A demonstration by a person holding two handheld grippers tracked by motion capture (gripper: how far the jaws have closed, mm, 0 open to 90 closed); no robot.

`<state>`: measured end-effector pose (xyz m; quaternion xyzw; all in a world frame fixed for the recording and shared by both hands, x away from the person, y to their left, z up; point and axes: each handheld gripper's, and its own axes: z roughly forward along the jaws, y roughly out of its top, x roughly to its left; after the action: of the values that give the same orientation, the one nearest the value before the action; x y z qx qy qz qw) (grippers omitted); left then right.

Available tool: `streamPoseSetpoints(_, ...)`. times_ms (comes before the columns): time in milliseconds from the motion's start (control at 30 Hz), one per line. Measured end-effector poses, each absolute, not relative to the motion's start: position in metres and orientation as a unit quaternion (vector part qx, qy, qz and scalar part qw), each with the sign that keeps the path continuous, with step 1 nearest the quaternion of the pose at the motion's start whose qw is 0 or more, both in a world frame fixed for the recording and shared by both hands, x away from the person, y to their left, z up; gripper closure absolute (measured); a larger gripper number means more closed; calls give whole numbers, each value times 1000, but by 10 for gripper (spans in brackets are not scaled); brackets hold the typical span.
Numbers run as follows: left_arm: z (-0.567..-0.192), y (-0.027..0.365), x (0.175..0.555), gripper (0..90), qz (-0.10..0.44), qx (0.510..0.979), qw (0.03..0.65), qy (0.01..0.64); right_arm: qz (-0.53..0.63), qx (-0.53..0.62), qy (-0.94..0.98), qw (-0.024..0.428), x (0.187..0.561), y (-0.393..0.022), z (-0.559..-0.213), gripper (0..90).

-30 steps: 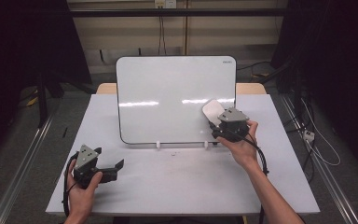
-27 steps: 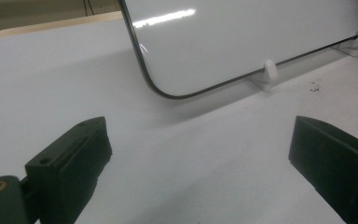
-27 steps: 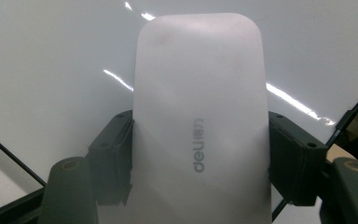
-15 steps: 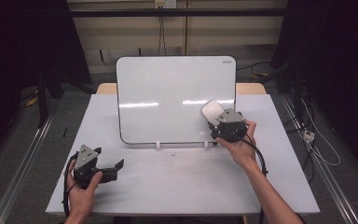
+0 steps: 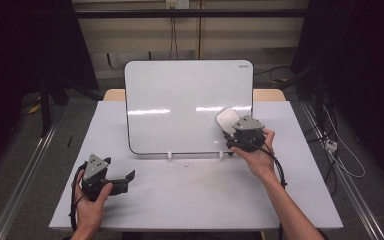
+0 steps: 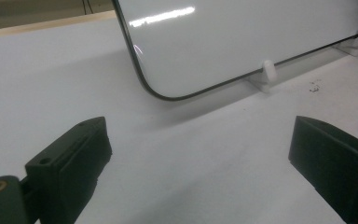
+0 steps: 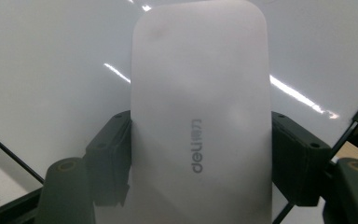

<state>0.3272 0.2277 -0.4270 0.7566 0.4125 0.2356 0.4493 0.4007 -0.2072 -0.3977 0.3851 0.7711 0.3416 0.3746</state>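
Note:
A whiteboard [image 5: 185, 105] stands tilted on small white feet at the back of the white table [image 5: 195, 195]. My right gripper [image 5: 232, 131] is shut on a white eraser [image 5: 226, 119] and holds it against the board's lower right part. In the right gripper view the eraser [image 7: 200, 116], marked "deli", sits clamped between both jaws with the board [image 7: 51, 60] behind it. My left gripper [image 5: 125, 179] rests low at the table's front left, open, with nothing between its jaws. In the left gripper view the board's lower corner [image 6: 223, 42] is ahead of the gripper [image 6: 200, 149].
Two white clip feet [image 5: 170, 155] hold the board's bottom edge. Small dark specks [image 6: 313, 86] lie on the table near one foot. A cable [image 5: 280, 170] trails from the right gripper along the forearm. Dark floor and rails flank the table.
The right gripper with the eraser has shifted a little to the left along the board's lower right. The left gripper has stayed put.

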Motion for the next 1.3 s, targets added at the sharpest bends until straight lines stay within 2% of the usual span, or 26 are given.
streamPoseSetpoints(467, -427, 231, 327, 50, 237, 756, 449, 413, 346, 390, 772, 363, 403, -209, -397, 275)
streamPoseSetpoints(600, -428, 231, 326, 50, 235, 756, 450, 414, 352, 399, 769, 353, 404, -212, -397, 227)
streamPoseSetpoints(800, -427, 232, 325, 50, 235, 755, 452, 414, 370, 409, 764, 336, 402, -214, -395, 89)
streamPoseSetpoints(1300, -426, 233, 326, 50, 236, 751, 455, 417, 404, 436, 748, 296, 397, -221, -389, 54)
